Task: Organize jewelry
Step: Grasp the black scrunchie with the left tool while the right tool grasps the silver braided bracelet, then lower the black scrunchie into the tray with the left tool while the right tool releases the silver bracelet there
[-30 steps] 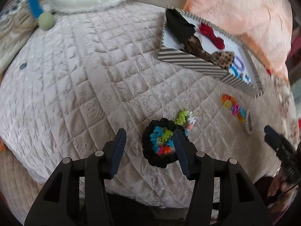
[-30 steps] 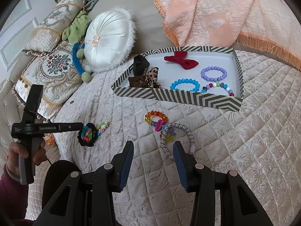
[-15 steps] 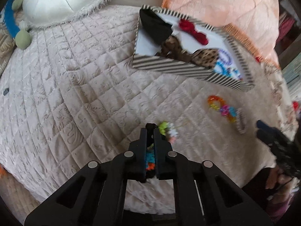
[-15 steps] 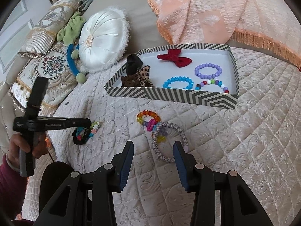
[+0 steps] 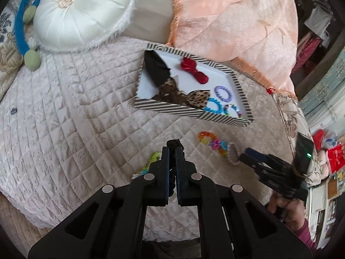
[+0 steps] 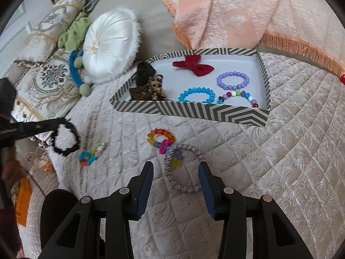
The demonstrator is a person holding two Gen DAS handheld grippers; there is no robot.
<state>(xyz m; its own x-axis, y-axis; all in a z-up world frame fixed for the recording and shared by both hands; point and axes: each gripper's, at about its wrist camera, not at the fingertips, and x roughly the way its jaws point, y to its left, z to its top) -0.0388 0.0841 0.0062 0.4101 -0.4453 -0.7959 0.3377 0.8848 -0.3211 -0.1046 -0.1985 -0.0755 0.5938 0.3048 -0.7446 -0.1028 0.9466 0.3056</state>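
Note:
My left gripper (image 5: 171, 149) is shut on a black scrunchie (image 6: 64, 139) and holds it above the quilt; its tip shows past the fingers in the left wrist view (image 5: 175, 143). A multicoloured bracelet (image 6: 91, 154) lies on the quilt below it. My right gripper (image 6: 175, 167) is open, just short of a grey braided ring (image 6: 185, 166) linked to a bright beaded bracelet (image 6: 160, 137). The striped tray (image 6: 194, 110) holds a red bow (image 6: 194, 65), black and leopard bows, and purple (image 6: 232, 79), blue (image 6: 197, 95) and mixed bead bracelets.
A white round cushion (image 6: 110, 45) and patterned pillows (image 6: 47, 82) lie at the far left. A peach blanket (image 6: 232, 10) is heaped behind the tray. The quilt's edge drops off at the lower left (image 6: 34, 194).
My left gripper closed on the black scrunchie and lifted it off the quilt, leaving the multicoloured bracelet behind. My right gripper moved closer to the grey braided ring.

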